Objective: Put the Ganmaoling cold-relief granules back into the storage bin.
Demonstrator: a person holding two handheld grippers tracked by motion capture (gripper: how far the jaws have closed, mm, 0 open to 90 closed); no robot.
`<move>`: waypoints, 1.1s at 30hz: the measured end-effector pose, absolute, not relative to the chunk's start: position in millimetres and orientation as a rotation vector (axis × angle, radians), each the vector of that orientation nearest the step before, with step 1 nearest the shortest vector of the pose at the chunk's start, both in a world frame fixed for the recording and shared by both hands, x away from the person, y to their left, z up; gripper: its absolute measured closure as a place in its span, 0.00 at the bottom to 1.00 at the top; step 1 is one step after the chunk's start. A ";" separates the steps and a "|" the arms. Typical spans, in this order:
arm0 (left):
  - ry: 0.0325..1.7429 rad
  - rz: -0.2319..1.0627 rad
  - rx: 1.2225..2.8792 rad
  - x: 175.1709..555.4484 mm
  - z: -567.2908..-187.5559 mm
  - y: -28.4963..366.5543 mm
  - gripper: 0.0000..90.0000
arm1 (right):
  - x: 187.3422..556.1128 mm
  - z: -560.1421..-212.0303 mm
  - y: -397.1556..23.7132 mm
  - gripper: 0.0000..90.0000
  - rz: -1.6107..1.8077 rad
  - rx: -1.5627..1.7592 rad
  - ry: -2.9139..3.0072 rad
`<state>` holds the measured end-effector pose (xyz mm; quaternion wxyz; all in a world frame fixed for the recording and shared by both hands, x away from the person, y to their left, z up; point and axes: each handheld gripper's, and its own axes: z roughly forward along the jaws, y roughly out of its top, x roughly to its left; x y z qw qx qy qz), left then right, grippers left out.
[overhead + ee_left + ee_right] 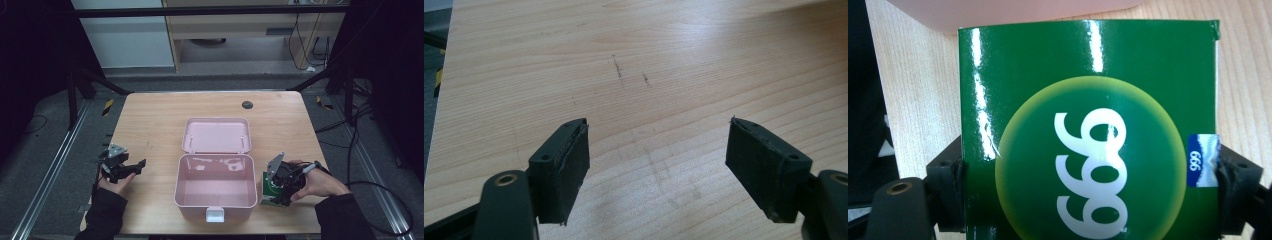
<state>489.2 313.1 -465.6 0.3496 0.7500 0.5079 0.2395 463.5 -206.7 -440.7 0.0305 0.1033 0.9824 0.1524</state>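
Note:
A glossy green box (1088, 100) with white numerals in a yellow-green circle lies on the wooden table, just right of an open pink case (215, 200). My right gripper (1093, 162) is shut on the green box (267, 192), with a black pad pressed against each side. From above, the right gripper (279, 190) sits at the case's right front corner. The case's lid (216, 135) lies back flat behind it and its inside looks bare. My left gripper (135, 167) hovers near the table's left edge, open, with bare wood between its pads (566, 165).
A small dark round disc (247, 104) sits near the table's far edge. A white latch (215, 214) hangs at the case's front. Metal rails and cables run along the floor on both sides of the table (150, 120).

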 end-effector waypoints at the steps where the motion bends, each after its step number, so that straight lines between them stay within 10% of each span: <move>1: 1.318 0.620 1.941 489.1 -465.6 313.0 0.27 | 463.5 -440.7 -206.7 0.18 0.470 0.318 3.028; 33: 1.317 0.609 1.955 489.7 -466.1 312.7 0.27 | 447.7 -351.9 -217.7 0.18 0.624 0.314 2.909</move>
